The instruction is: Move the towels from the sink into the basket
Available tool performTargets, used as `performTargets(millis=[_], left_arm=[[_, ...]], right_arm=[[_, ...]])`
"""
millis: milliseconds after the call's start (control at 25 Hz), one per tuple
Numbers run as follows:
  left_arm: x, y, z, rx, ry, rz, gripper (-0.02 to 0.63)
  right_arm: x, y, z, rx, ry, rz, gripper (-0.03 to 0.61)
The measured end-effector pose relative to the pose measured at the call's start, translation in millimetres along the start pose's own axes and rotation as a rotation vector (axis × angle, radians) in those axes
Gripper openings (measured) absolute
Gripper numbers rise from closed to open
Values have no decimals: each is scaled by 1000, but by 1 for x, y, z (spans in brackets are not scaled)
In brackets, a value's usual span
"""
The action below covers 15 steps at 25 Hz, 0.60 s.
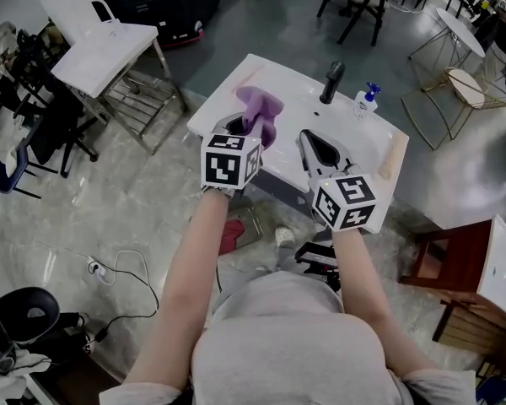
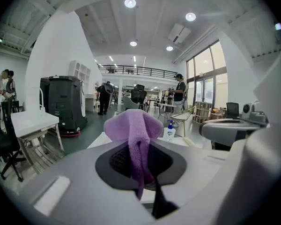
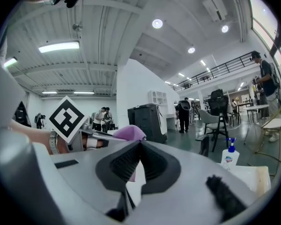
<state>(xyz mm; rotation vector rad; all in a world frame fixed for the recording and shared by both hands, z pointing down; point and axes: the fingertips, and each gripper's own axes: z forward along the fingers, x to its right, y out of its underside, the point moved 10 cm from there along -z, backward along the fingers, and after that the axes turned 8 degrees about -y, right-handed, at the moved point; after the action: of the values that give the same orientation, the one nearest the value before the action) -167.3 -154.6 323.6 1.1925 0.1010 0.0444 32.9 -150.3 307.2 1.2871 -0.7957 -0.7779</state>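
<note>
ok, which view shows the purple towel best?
Left gripper view: the purple towel fills the centre, pinched in the left tool. Head view shows it over the sink, partly hidden by that tool. Right gripper view catches only a purple sliver.

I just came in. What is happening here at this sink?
A person holds a gripper in each hand above a white sink. The left gripper is shut on a purple towel, which hangs clear above the sink. The right gripper is beside it, jaws together and empty. I cannot make out a basket in these views.
</note>
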Motion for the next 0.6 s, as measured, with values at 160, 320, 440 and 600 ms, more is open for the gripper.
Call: performTargets(millis=[160,320,440,600], left_arm=[[-8,0,-23,41,-15,-12,49],[-12,2,-45,77,-25,-24,49],[-15,2,-61,102,-36,-32,49],[-20,3,-81,132,-59,-46,49]], right_arm=[[-19,-2,1,13,-15,-17,17],[-34,-4,0,20,-26,-25,17],[-45,-5,2,18,-43,-31,17],[-58,-6,5,17,-71,-35,17]])
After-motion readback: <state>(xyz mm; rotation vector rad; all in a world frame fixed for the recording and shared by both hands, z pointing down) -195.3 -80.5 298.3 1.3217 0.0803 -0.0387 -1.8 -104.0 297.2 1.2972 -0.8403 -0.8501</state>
